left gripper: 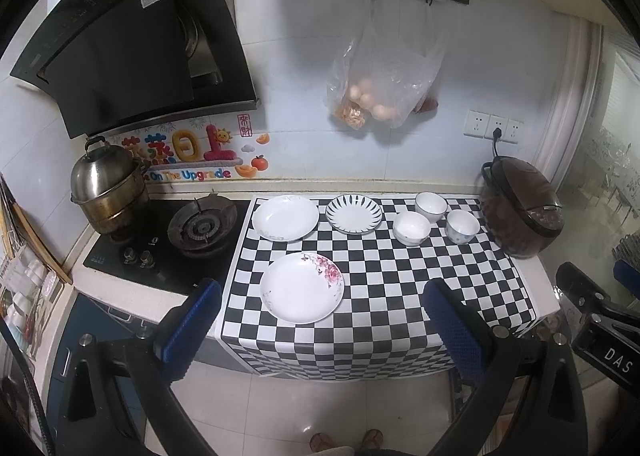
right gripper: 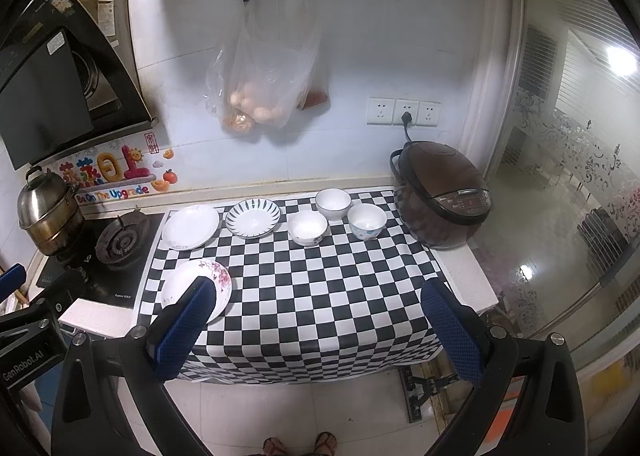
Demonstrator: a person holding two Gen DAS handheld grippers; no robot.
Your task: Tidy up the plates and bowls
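Readable on the wall sticker (right gripper: 114,176): "Be On The Upgrade" beneath large Chinese characters. "DAS" printed on the right claw's body at the left view's right edge; "GenRobot.AI" on the left claw's body at the right view's left edge. Small white lettering atop the range hood (left gripper: 132,44), too blurred to make out.

On the checkered surface (left gripper: 384,284), three plates and three bowls, all upright, openings up, round, so no long axis. Floral plate (left gripper: 302,288) near the front-left corner, pink blossoms on its far-right rim. Plain white plate (left gripper: 285,218) and striped plate (left gripper: 354,214) side by side along the back edge, left half. Three bowls clustered toward the back-right corner: back bowl (left gripper: 431,207), left bowl (left gripper: 411,228), right bowl (left gripper: 462,226), just beside the rice cooker (left gripper: 520,212).

Left claw (left gripper: 316,320) spread wide, empty, above the front edge. Right claw (right gripper: 316,320) likewise spread apart, holding nothing.
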